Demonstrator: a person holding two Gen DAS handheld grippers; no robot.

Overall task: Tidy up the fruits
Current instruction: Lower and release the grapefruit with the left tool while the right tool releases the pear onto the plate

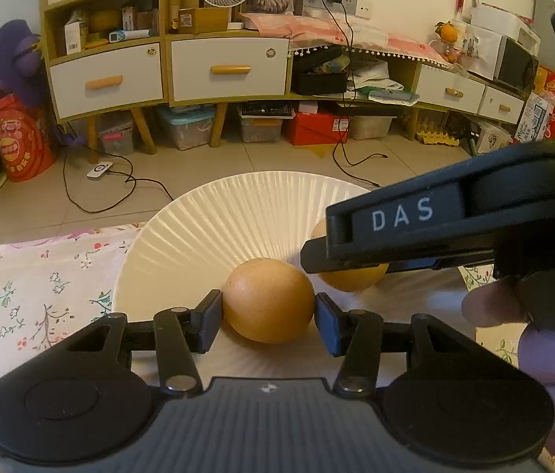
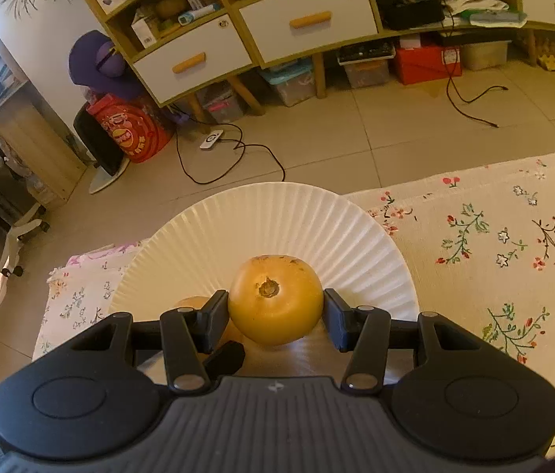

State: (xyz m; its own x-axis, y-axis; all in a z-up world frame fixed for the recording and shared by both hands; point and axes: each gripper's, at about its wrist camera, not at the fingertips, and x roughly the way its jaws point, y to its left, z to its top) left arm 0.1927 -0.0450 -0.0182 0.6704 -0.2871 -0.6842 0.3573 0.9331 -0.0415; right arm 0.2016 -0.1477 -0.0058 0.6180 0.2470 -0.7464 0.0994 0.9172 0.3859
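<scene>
Left wrist view: the left gripper [image 1: 268,312] pinches a round, matte brownish-orange fruit [image 1: 268,300] squarely between its pads, low over the ribbed white paper plate [image 1: 214,228]. The right gripper [image 1: 356,272] crosses in from the right, just beyond.

Right wrist view: the right gripper [image 2: 276,311] clamps a smooth yellow-orange fruit with a dry stem scar [image 2: 275,299], stem end towards the camera, above the plate's [image 2: 277,213] near half; the other fruit [image 2: 194,304] peeks out just left.

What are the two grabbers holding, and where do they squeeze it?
Each hand-held gripper pinches a round orange fruit by its sides over the white plate: left on one fruit, right on another.
</scene>
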